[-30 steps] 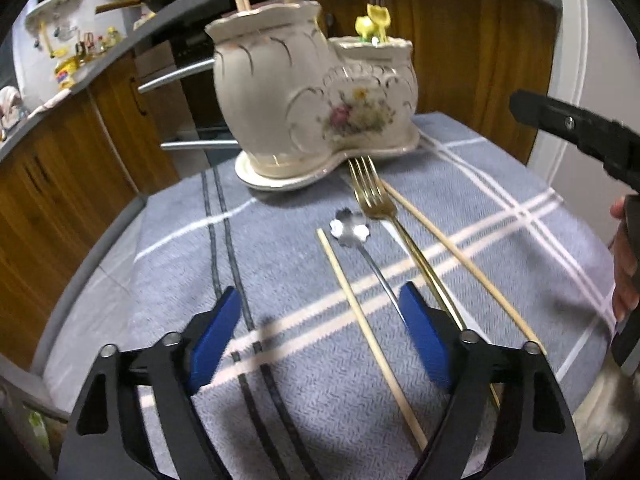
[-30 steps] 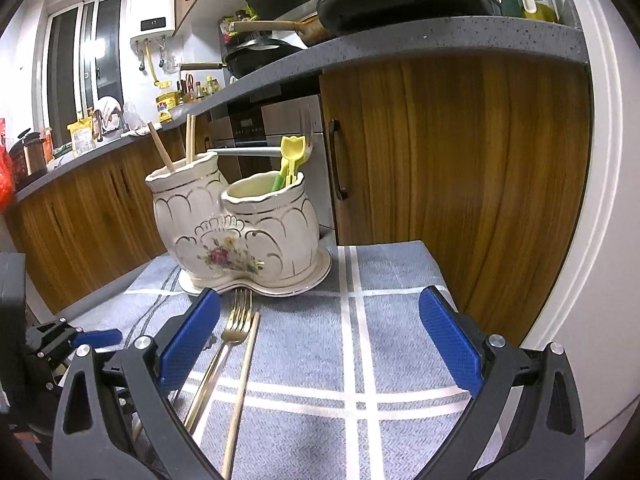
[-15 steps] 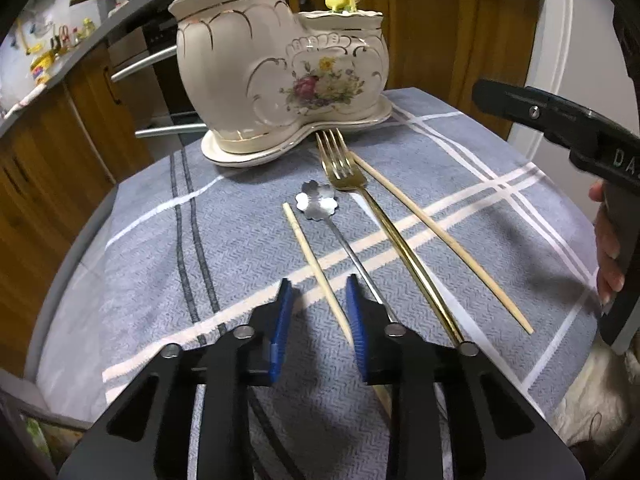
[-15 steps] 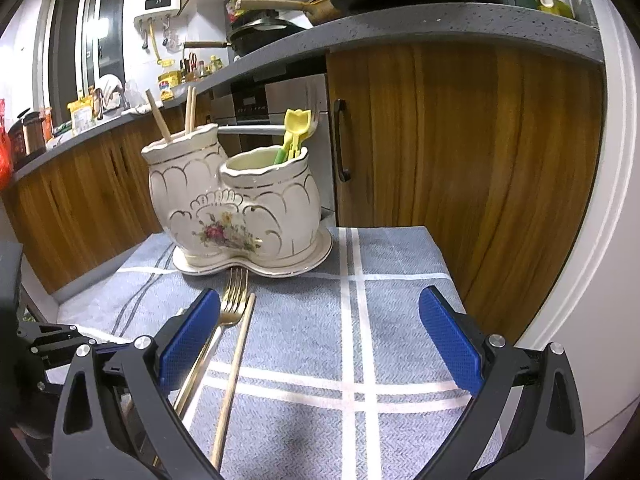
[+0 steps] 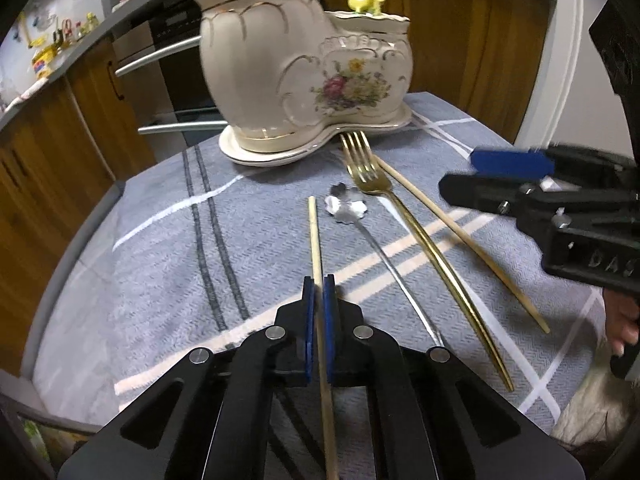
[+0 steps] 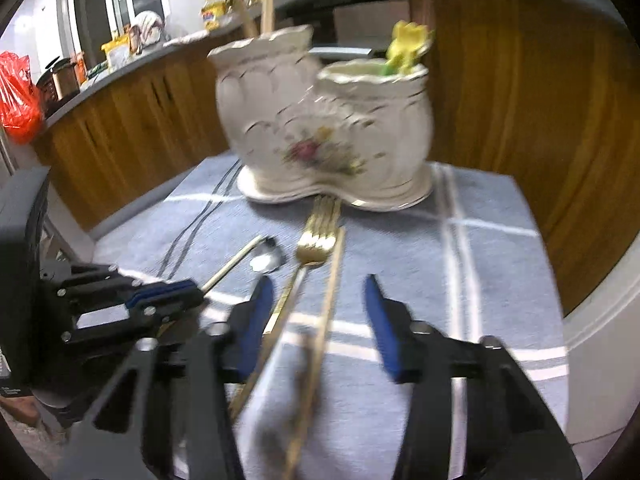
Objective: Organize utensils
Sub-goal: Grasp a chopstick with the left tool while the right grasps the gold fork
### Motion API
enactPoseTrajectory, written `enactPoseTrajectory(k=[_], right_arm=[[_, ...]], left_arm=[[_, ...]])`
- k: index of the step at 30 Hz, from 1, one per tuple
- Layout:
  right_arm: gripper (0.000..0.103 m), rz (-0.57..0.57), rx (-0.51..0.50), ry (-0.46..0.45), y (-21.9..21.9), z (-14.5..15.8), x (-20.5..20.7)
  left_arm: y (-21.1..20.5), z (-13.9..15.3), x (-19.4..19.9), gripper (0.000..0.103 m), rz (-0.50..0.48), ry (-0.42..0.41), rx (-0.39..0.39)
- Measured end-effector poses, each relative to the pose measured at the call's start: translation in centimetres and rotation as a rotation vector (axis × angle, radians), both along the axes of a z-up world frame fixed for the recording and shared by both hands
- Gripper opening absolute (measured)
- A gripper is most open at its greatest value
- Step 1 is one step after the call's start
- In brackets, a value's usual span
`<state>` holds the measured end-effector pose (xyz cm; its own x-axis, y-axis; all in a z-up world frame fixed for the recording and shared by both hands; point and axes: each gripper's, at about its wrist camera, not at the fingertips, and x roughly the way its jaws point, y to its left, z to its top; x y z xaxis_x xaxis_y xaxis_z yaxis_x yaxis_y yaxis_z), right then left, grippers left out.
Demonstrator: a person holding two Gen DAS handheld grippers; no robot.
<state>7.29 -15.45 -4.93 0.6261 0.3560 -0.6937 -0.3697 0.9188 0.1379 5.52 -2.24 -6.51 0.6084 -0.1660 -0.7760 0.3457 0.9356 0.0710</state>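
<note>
My left gripper point(image 5: 319, 284) is shut on a wooden chopstick point(image 5: 315, 240) that lies on the grey cloth point(image 5: 160, 240). To its right lie a silver flower-bowl spoon point(image 5: 348, 208), a gold fork point(image 5: 368, 168) and a second chopstick point(image 5: 460, 232). The white floral ceramic utensil holder point(image 5: 304, 68) stands at the back. My right gripper point(image 6: 320, 300) is open, low over the second chopstick point(image 6: 330, 296) and the fork point(image 6: 316, 240). It also shows in the left wrist view point(image 5: 512, 168).
The holder point(image 6: 320, 120) holds chopsticks and a yellow-handled utensil point(image 6: 408, 46). Wooden cabinets point(image 6: 520, 100) and a counter stand close behind the table. The table's edge point(image 5: 72, 248) runs on the left.
My left gripper has closed from wide open onto the left chopstick. My right gripper has moved left and down over the fork and second chopstick, and its jaws have narrowed.
</note>
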Motion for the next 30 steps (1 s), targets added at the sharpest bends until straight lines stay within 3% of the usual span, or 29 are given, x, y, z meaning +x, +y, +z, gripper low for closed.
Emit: enactPoseTrajectory(k=[6, 14, 16, 22, 30], right_arm=[[0.022, 0.012, -0.075, 0.077, 2.8, -1.3, 0.9], [0.020, -0.016, -0.164, 0.134, 4.5, -2.0, 2.7], [0.013, -0.010, -0.171, 0.141, 4.9, -2.0, 2.8], [0.007, -0.038, -0.085, 0.174, 4.0, -2.1, 3.0], [0.006, -0.029, 0.027, 0.128, 1.8, -1.4, -0.2]], left_arm=[[0.2, -0.1, 0.1, 0.005, -0.005, -0.005, -0.004], [0.6, 0.0, 0.3, 0.005, -0.012, 0.003, -0.031], [0.5, 0.0, 0.3, 0.005, -0.013, 0.002, -0.028], [0.7, -0.2, 0.4, 0.005, -0.018, 0.001, -0.038], [0.9, -0.1, 0.5, 0.005, -0.018, 0.005, -0.062]])
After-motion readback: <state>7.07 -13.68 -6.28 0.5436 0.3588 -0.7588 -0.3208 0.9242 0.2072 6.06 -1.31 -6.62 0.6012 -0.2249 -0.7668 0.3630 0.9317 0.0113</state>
